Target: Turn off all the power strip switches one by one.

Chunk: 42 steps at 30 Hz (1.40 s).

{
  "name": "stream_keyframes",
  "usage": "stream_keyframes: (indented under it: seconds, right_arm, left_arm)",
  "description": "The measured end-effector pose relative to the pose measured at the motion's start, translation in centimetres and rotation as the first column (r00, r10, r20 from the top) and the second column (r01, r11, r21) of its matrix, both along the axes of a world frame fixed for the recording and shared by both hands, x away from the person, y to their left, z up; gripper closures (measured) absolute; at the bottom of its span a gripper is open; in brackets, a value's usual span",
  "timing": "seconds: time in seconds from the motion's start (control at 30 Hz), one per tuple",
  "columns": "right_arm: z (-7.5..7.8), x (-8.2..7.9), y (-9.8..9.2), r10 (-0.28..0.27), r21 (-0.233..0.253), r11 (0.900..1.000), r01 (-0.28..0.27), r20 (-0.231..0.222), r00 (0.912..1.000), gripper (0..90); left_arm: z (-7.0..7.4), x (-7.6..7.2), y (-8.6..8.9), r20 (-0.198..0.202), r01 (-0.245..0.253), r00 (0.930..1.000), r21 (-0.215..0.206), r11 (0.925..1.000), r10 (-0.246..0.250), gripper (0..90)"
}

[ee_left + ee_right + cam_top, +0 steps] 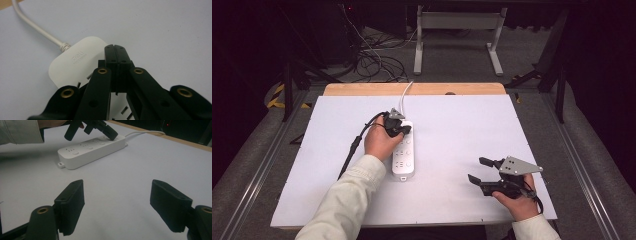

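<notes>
While the left gripper [404,131], jaws clenched, was pressed onto the power strip [404,159] | right gripper [478,170] was held released | switch-pressing judged underway; downward push needed next.

High view: table [462,200] seen from above, facing forward. Left gripper view: pressed close over power strip [72,65]. Right gripper view: strip [92,151] shared, farther ahead.

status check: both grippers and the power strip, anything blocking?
Left gripper jaws shut, tip down on the power strip near its cord end. Right gripper open, empty, off to the side. Nothing between them on the white board.
</notes>
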State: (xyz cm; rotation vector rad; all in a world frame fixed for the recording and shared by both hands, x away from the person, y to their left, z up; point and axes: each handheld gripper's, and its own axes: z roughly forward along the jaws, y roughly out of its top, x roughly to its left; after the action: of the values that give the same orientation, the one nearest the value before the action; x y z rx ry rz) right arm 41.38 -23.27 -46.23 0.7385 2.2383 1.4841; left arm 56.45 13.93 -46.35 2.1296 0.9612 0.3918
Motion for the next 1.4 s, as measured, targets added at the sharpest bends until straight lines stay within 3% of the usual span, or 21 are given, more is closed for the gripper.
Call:
stream_keyframes:
  seconds: [0.07,0.23,0.37,0.43,0.47,0.53,0.63,0.77,0.9,1.03,1.1,1.2,1.3,1.4]
  right_arm:
    - [0.0,0.0,0.0,0.001,0.001,1.0,-0.001,-0.001,1.0,28.5]
    - [0.0,-0.1,0.1,0.005,-0.005,1.0,-0.005,0.002,1.0,28.5]
    - [0.0,-0.1,0.1,0.007,-0.004,1.0,-0.007,0.003,1.0,28.4]
    - [0.0,-0.1,0.1,0.006,-0.006,1.0,-0.006,0.003,1.0,28.4]
    - [0.0,-0.1,0.1,0.006,-0.005,1.0,-0.006,0.003,1.0,28.4]
    - [0.0,-0.1,0.0,0.006,-0.002,1.0,-0.006,0.004,1.0,28.4]
    - [0.0,0.0,0.0,0.005,-0.002,1.0,-0.005,0.002,1.0,28.4]
    - [-0.1,0.0,0.0,0.005,-0.003,1.0,-0.005,0.0,1.0,28.4]
    - [0.0,0.0,-0.1,0.001,-0.001,1.0,-0.001,0.0,1.0,28.4]
    - [0.1,-0.1,0.0,0.005,-0.002,1.0,-0.005,0.005,1.0,28.4]
    - [0.1,-0.2,0.0,0.005,-0.001,1.0,-0.005,0.006,1.0,28.4]
    - [0.0,-0.1,-0.1,0.004,-0.001,1.0,-0.004,0.004,1.0,28.4]
    - [0.0,-0.1,-0.1,0.002,0.001,1.0,-0.002,0.001,1.0,28.3]
    - [0.0,-0.1,-0.1,0.002,-0.001,1.0,-0.002,0.002,1.0,28.2]
  left_arm:
    - [0.1,0.0,-0.1,0.008,0.004,1.0,0.02,0.9998,-0.004,90.0]
    - [0.0,0.2,0.1,-0.023,-0.004,0.9997,-0.012,0.9999,0.003,90.0]
    - [0.1,0.2,0.0,-0.018,-0.001,0.9998,0.008,1.0,0.001,90.0]
    - [0.0,0.3,0.3,-0.027,0.003,0.9996,-0.018,0.9998,-0.004,90.0]
    - [-0.1,0.3,0.4,-0.02,0.001,0.9998,-0.029,0.9996,-0.002,90.0]
    - [0.4,0.2,0.3,0.023,-0.014,0.9996,0.023,0.9996,0.014,90.0]
    - [1.1,-0.1,0.2,0.038,0.003,0.9993,-0.047,0.9989,-0.002,90.0]
    - [2.0,-0.6,0.1,0.073,0.024,0.9971,-0.04,0.9989,-0.021,90.0]
    - [2.8,-1.4,0.3,0.087,0.036,0.9957,-0.036,0.9987,-0.033,90.0]
    - [3.5,-2.1,0.6,0.102,0.049,0.9939,-0.068,0.9965,-0.042,90.0]
    - [3.7,-2.4,0.7,0.119,0.06,0.9914,-0.058,0.9965,-0.053,90.0]
    - [3.9,-2.9,0.6,0.112,0.075,0.9915,-0.079,0.9941,-0.065,90.0]
    - [4.3,-3.4,0.6,0.138,0.086,0.9874,-0.051,0.995,-0.078,90.0]
    - [4.5,-4.1,0.8,0.123,0.113,0.987,-0.078,0.9905,-0.103,90.0]
